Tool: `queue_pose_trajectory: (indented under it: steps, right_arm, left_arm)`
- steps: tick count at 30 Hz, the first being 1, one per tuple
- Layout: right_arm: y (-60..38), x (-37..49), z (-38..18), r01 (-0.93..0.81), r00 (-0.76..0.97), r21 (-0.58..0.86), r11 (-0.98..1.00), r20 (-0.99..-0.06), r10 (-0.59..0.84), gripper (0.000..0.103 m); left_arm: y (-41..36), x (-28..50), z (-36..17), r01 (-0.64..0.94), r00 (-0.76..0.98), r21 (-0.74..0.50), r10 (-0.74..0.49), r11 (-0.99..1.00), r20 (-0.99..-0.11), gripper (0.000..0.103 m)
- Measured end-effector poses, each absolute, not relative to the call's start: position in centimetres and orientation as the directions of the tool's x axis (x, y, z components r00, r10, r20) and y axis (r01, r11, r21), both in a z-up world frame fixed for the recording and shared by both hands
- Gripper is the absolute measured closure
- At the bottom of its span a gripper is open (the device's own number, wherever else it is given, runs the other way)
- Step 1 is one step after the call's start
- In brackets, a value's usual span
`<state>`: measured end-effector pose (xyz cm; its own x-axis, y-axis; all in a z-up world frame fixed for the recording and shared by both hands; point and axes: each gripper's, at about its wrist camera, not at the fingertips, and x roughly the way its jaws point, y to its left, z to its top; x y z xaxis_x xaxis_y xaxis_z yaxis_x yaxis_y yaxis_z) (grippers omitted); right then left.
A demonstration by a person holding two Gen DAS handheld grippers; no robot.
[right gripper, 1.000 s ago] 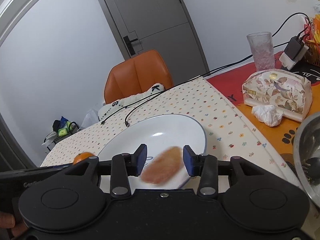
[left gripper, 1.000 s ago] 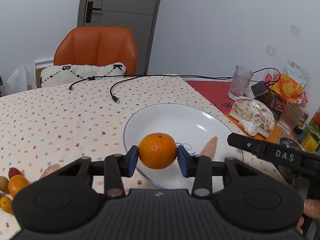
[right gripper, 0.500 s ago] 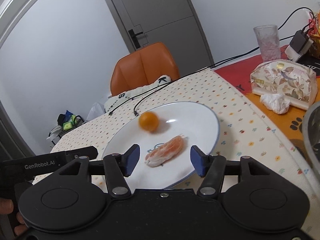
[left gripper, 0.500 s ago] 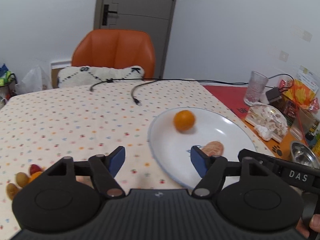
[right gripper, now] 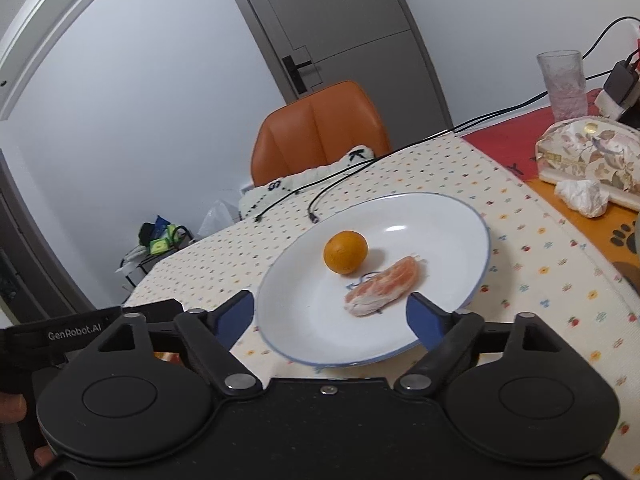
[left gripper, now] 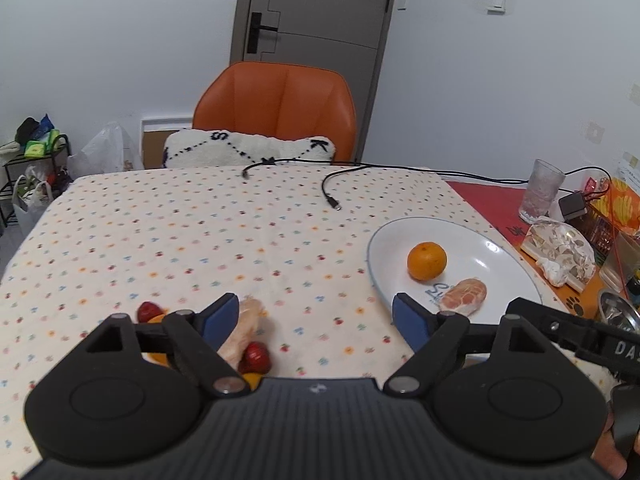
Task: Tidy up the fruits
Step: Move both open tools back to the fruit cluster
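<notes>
A table covered with a cream tablecloth (left gripper: 168, 236) printed with small coloured fruits fills the middle of both views. Behind it, in the upper centre, stand a grey door (left gripper: 316, 28) and an orange chair (left gripper: 276, 104) with a white cushion (left gripper: 248, 152) that bears the letters "S" and "K". A white plate (right gripper: 436, 224) with a blue rim lies at the right of the left wrist view. On it rest a mandarin (left gripper: 426, 261) and, just beside it, a peeled citrus segment (left gripper: 464, 296). At the lower left of the left wrist view, more fruit lies on the cloth: another peeled segment (left gripper: 244, 332) and a strawberry (left gripper: 256, 356). The left gripper (left gripper: 318, 322) is wide apart and holds nothing; the right gripper (right gripper: 332, 314) is also spread wide and empty, in front of the plate. Its neighbour's handle at the lower left reads "GenRobot.AI"; the other view shows "DAS" at the lower right.
</notes>
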<state>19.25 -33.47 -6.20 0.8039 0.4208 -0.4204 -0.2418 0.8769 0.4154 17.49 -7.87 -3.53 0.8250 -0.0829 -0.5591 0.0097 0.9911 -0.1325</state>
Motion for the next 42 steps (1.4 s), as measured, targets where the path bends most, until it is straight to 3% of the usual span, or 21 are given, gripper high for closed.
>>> queue_pose_trajectory:
  steps: [9,15,17,36,39,42]
  right_arm:
    - [-31.7,18.2,-5.7,-0.286,0.792,0.418,0.862,-0.404,0.459,0.0]
    - [-30.5,18.0,-5.6,-0.307,0.776,0.415,0.856,-0.411,0.478,0.0]
    - [-30.0,17.8,-5.6,-0.319,0.768,0.413,0.853,-0.414,0.488,0.0]
    - [-24.8,17.6,-6.0,-0.413,0.701,0.387,0.824,-0.443,0.559,0.0]
    - [-23.9,17.6,-6.1,-0.431,0.692,0.375,0.82,-0.446,0.568,0.004]
    - [-23.1,17.7,-6.2,-0.439,0.681,0.367,0.82,-0.459,0.57,0.016]
  left_arm:
    - [-5.7,15.4,-3.5,-0.029,0.824,-0.131,-0.05,0.991,-0.565,0.019]
    - [-4.0,14.4,-3.9,-0.058,0.811,-0.136,-0.032,0.989,-0.584,0.014]
    - [-3.4,14.0,-4.1,-0.07,0.814,-0.14,-0.024,0.988,-0.58,0.008]
    - [1.7,12.1,-5.4,-0.135,0.816,-0.186,0.002,0.973,-0.579,0.008]
    - [2.3,12.0,-5.7,-0.15,0.817,-0.189,0.014,0.97,-0.577,0.01]
    - [3.1,12.1,-6.0,-0.16,0.821,-0.209,0.013,0.965,-0.571,0.015]
